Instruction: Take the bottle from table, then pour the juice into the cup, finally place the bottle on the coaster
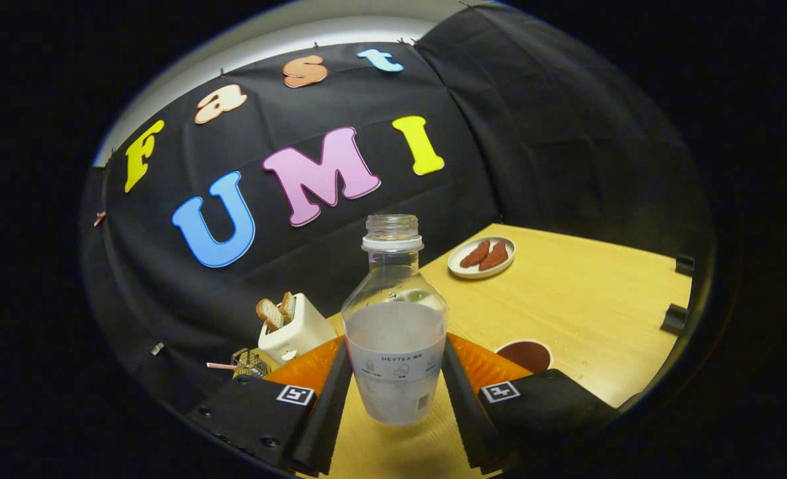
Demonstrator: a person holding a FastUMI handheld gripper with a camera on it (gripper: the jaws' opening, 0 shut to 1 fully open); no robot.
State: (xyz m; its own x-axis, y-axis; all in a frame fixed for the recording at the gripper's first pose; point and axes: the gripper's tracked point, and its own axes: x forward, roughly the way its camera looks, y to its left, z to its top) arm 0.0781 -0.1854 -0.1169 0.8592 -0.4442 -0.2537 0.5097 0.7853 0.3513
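A: Wooden table [586,299], pale, against a black cloth wall. Count of items?

B: One bottle [394,319], one plate [481,258], one toaster [295,328], one dark round coaster [525,354]. Two reddish-brown pieces of food on the plate, two toast slices [276,310] standing up out of the toaster. Some small wire thing lies just beside the toaster; too small to identify.

A: Bottle appearance?

B: Clear plastic, rounded shoulders, wide threaded neck with a white collar ring, no cap on. White label band around the lower body. Upright.

A: Contents?

B: Cloudy whitish liquid, level just under the shoulder; the upper part is clear.

A: Bottle location?

B: Between the two fingers, base seemingly just clear of the table. The toaster is beyond it on one side, the coaster on the other, just ahead of the finger there; the plate is farther back.

A: Gripper [396,382]?

B: Narrowed onto the bottle; both fingers press against its lower body at label height, one each side.
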